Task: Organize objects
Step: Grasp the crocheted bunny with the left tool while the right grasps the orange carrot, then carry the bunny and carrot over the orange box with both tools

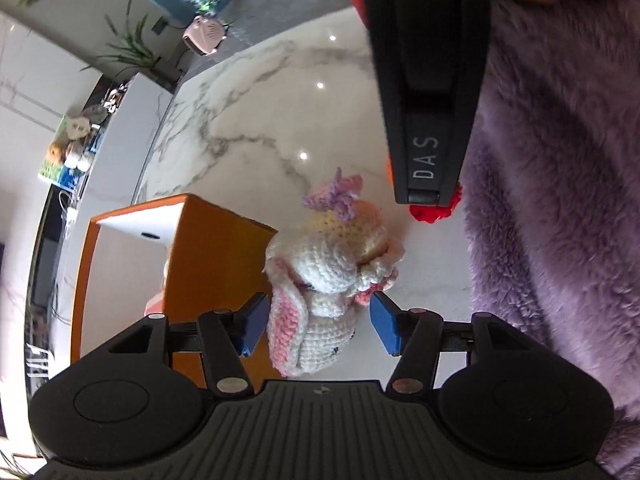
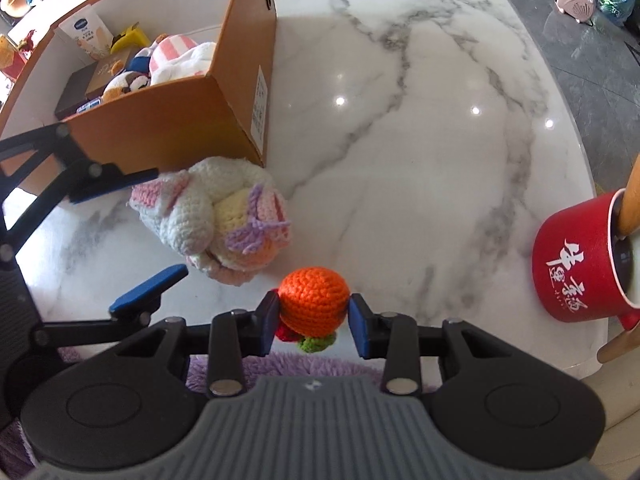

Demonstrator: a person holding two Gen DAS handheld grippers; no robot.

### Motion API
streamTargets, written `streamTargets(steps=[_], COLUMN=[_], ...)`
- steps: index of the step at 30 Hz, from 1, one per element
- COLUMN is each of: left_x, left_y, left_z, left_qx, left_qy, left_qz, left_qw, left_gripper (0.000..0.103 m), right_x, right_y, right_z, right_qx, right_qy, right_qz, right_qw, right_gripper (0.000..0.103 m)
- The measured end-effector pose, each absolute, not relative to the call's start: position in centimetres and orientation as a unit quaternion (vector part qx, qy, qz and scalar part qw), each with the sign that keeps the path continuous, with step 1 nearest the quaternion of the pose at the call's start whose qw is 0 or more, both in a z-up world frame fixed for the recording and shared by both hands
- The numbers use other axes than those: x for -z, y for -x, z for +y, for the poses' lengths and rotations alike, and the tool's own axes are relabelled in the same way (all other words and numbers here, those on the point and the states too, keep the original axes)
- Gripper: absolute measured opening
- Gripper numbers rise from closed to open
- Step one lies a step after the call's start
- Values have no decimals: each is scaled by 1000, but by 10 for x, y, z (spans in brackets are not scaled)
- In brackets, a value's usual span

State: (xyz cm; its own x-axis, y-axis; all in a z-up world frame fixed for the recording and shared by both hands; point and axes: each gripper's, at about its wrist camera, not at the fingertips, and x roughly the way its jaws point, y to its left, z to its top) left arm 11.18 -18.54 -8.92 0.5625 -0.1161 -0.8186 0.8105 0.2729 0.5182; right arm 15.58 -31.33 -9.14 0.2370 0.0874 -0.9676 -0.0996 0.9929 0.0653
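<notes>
Two grippers at crocheted toys on a white marbled table point(image 2: 420, 160).

The right gripper point(image 2: 313, 317) has its blue pads against an orange crocheted ball point(image 2: 314, 302), jaws narrowed around it. The left gripper point(image 1: 318, 326) is spread wide around a white-and-pink crocheted bunny point(image 1: 320, 280), pads just clear. Beyond stands an orange cardboard box point(image 2: 180, 120) holding plush toys, with a red enamel mug point(image 2: 580, 260) far right.

A crocheted white-and-pink toy point(image 1: 332, 280) with a lilac bow lies on a marble table point(image 1: 280, 120), framed by the 2 spread blue pads of the left gripper point(image 1: 318, 326). An orange box point(image 1: 208, 264) stands at left. The right gripper point(image 1: 428, 80) reaches in from above over a red-orange yarn piece point(image 1: 434, 210); purple fleece point(image 1: 560, 200) fills the right.
</notes>
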Motion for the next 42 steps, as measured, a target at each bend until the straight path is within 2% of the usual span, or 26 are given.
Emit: streamTargets(steps=[8, 19, 27, 30, 37, 42], left_x=[106, 121, 96, 82, 62, 40], left_y=[-123, -115, -117, -122, -121, -101], left_z=[-190, -200, -182, -164, -127, -98], left_qx=[314, 270, 240, 230, 185, 157], left_qy=[-508, -540, -413, -323, -186, -112], left_qz=[339, 313, 365, 402, 447, 446], left_qw=[727, 733, 799, 826, 855, 874], left_gripper=[66, 51, 40, 39, 37, 37], right_x=[96, 98, 94, 90, 84, 82], right_y=[-159, -161, -157, -154, -148, -145], right_z=[-312, -313, -318, -318, -322, -329], right_qx=[-61, -60, -53, -53, -59, -68], right_qy=[4, -3, -19, -18, -25, -46], right_qz=[624, 629, 617, 605, 584, 572], right_qw=[779, 775, 785, 794, 809, 816], right_gripper=[39, 40, 39, 39, 39, 39])
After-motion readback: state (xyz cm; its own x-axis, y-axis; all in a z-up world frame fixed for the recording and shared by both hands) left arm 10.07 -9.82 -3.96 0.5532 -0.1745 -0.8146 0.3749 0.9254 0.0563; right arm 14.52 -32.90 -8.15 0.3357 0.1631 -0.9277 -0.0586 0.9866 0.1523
